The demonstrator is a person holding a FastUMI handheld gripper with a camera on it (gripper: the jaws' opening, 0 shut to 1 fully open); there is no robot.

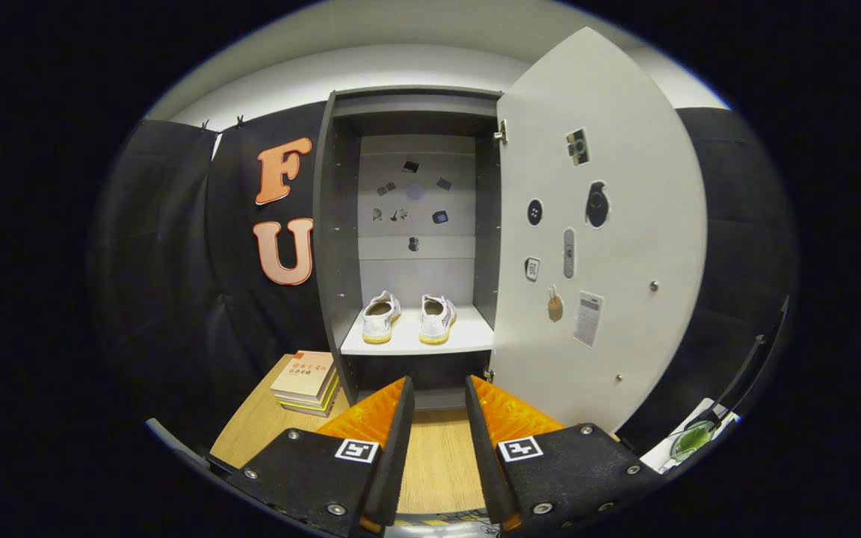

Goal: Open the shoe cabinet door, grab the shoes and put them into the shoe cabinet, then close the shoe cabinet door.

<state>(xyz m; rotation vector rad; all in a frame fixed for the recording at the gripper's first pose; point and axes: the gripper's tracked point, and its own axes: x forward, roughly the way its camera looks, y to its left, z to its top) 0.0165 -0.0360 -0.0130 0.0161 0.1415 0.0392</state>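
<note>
The grey shoe cabinet (337, 224) stands straight ahead, beyond my fingers. Its white door (625, 246) is swung wide open to the right, with several stickers on its inner face. Two white shoes with yellow soles stand side by side on the white shelf (468, 340) inside: the left shoe (380, 317) and the right shoe (436, 318), heels toward me. My gripper (439, 392) is back from the cabinet, over the wooden table. Its fingers are apart with nothing between them.
A stack of books (306, 382) lies on the wooden table (438, 463) to the left of the cabinet's foot. A glass item with green in it (692, 441) sits on a white sheet low at the right, past the open door.
</note>
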